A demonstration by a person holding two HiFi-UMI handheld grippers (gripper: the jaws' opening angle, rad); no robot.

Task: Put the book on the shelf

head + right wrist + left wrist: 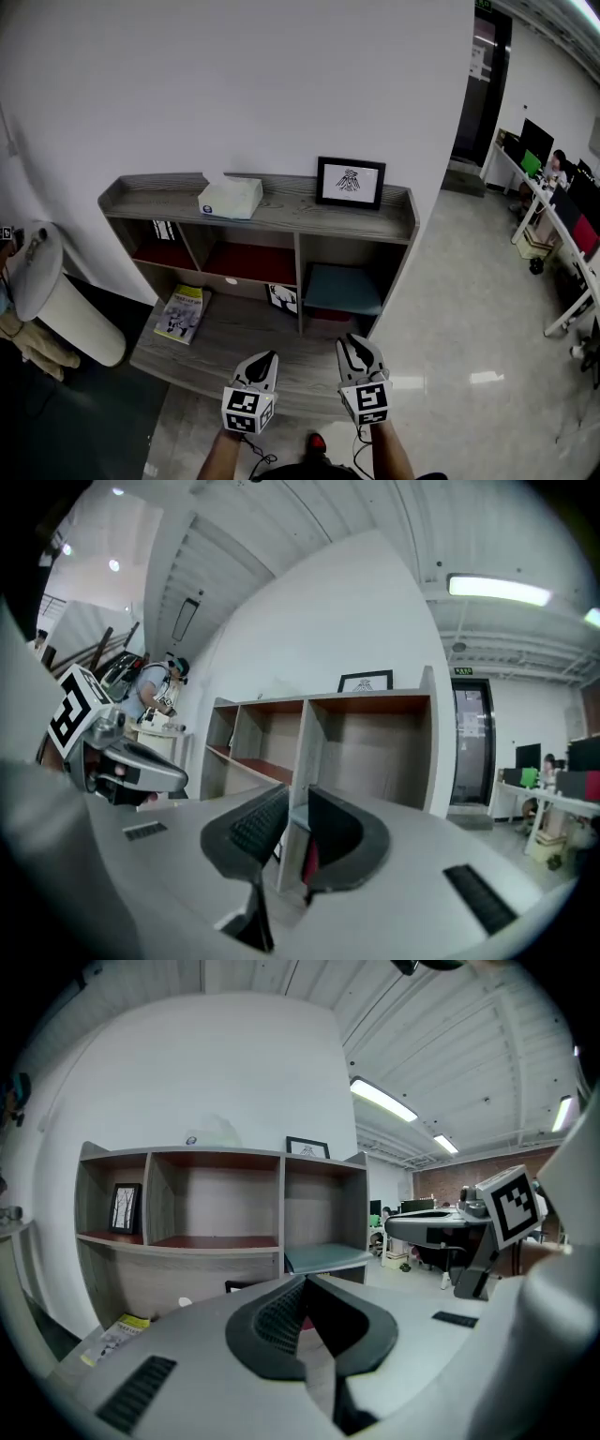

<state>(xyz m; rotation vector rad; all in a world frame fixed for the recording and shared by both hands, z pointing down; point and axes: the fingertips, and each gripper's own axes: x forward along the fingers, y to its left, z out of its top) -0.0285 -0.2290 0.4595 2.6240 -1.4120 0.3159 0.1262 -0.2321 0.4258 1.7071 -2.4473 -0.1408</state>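
A thin book (181, 314) with a yellow and white cover lies flat at the left end of the shelf unit's (253, 217) low front ledge; it also shows in the left gripper view as the book (120, 1333) at lower left. Both grippers hover side by side before the ledge, well right of the book and touching nothing. My left gripper (265, 358) (305, 1288) has its jaws together and empty. On my right gripper (359, 345) (295, 803) the jaws stand a narrow gap apart with nothing between them.
A white box (230, 198) and a framed picture (351, 183) rest on the shelf top. A teal item (342, 288) fills the right compartment, a black-and-white object (283, 297) leans beside it. A white cylinder (56, 300) stands left; desks with monitors (553, 197) stand far right.
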